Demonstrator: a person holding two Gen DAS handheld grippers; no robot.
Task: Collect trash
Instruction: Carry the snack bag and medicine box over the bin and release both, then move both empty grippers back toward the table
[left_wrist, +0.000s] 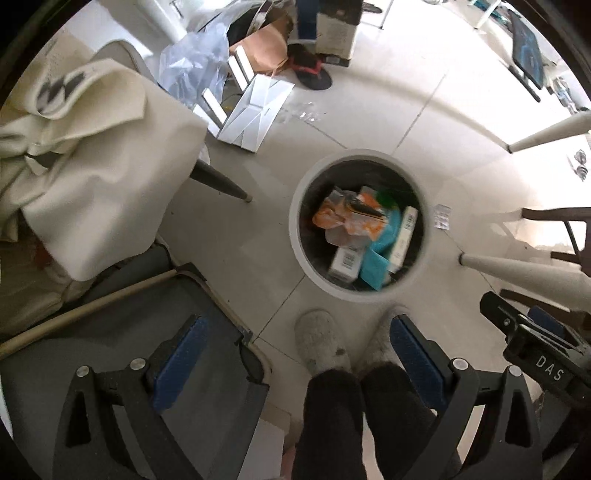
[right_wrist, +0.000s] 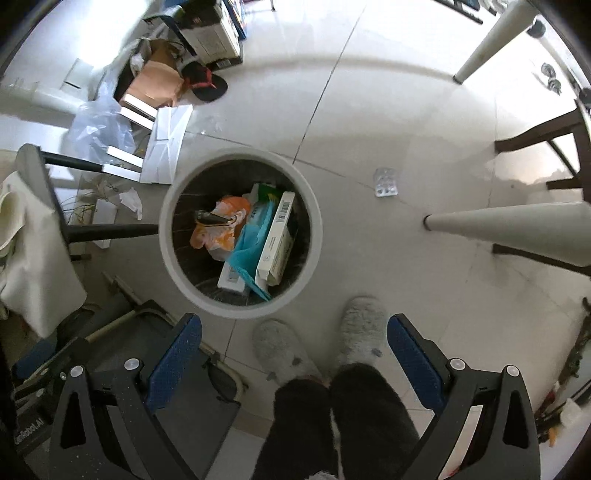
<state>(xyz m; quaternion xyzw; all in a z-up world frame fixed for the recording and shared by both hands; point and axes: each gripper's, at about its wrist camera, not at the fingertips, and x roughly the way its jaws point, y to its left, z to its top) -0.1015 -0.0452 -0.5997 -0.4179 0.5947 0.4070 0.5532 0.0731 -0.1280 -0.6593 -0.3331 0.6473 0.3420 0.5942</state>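
A round white trash bin (left_wrist: 295, 229) (right_wrist: 168, 236) stands on the tiled floor below both grippers. It holds an orange crumpled wrapper (left_wrist: 343, 218) (right_wrist: 218, 232), a teal sheet (left_wrist: 380, 254) (right_wrist: 247, 247), white cartons (left_wrist: 345, 262) (right_wrist: 277, 240) and a dark item (right_wrist: 212, 218). A silver blister pack (left_wrist: 442, 216) (right_wrist: 386, 182) lies on the floor to the right of the bin. My left gripper (left_wrist: 295, 365) points straight down, open and empty. My right gripper (right_wrist: 293, 363) is likewise open with nothing between its blue pads. The right gripper's body (left_wrist: 535, 350) shows at the left view's right edge.
A person's feet in grey slippers (left_wrist: 321, 347) (right_wrist: 364, 332) stand just before the bin. A chair draped with cream cloth (left_wrist: 92, 177) is left. Flattened white cardboard (left_wrist: 255, 110) (right_wrist: 166, 147), a clear plastic bag (left_wrist: 195, 62) (right_wrist: 99, 125), crumpled tissue (right_wrist: 131, 199) and a black-and-red sandal (right_wrist: 205, 83) lie beyond. White table legs (right_wrist: 517, 229) stand right.
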